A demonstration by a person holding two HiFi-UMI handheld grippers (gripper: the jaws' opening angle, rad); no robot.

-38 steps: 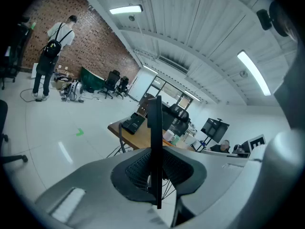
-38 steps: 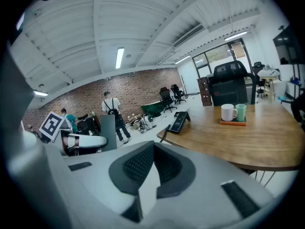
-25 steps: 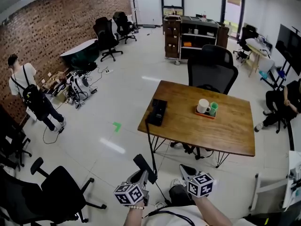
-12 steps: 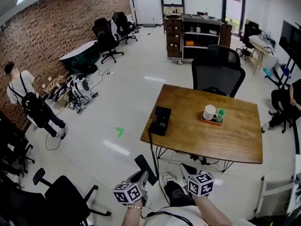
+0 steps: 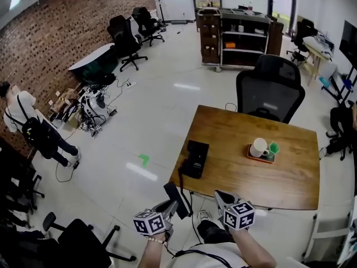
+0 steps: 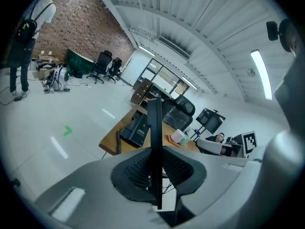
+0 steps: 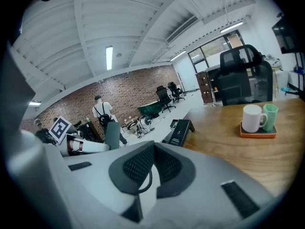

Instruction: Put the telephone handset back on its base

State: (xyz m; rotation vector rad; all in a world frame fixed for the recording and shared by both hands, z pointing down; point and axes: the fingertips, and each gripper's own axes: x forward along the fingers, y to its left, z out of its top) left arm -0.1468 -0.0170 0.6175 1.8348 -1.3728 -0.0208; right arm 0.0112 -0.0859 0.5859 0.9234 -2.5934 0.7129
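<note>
We gripped the handset edge-on in L gripper. R gripper had jaws pressed together. Base sat at table edge, well apart.

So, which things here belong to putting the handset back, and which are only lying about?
For the job:
- handset, gripped in the left tool
- telephone base on the table
- right tool, shut, holding nothing

Lying about:
- white mug
- green cup
- orange tray
- office chair behind the table
</note>
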